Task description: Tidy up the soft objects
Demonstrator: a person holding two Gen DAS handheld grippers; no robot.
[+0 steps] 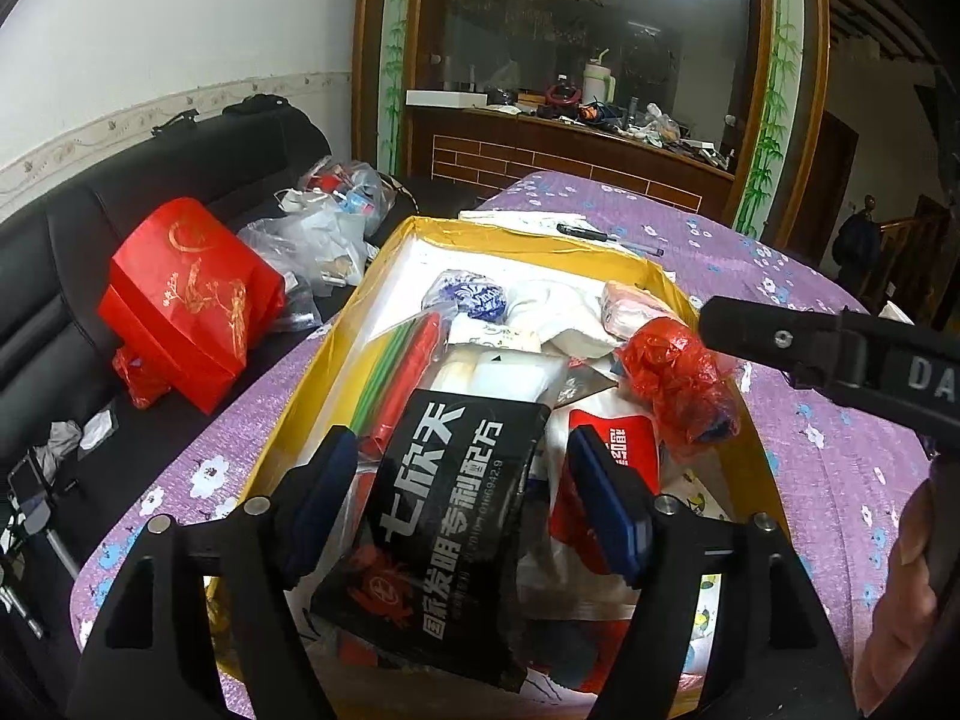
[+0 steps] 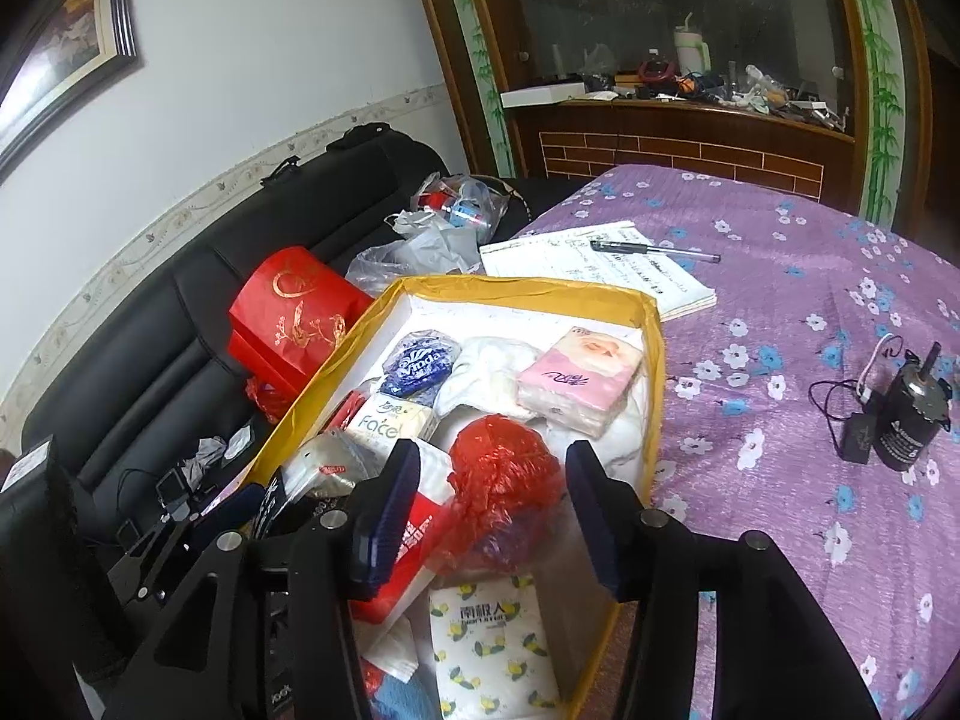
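box [image 2: 651,324] crowded, tablecloth [image 2: 780,312] seemingly open

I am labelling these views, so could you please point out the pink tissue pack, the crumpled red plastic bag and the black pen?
pink tissue pack [image 2: 579,381], right wrist view, middle of its top face.
crumpled red plastic bag [image 2: 501,477], right wrist view, centre of the bundle.
black pen [image 2: 651,250], right wrist view, mid-barrel.

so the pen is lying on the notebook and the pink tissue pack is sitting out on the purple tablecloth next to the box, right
Not quite. The pen does lie on the notebook, but the pink tissue pack is inside the yellow box, near its far right corner, not out on the purple tablecloth. The right wrist view shows this clearly.
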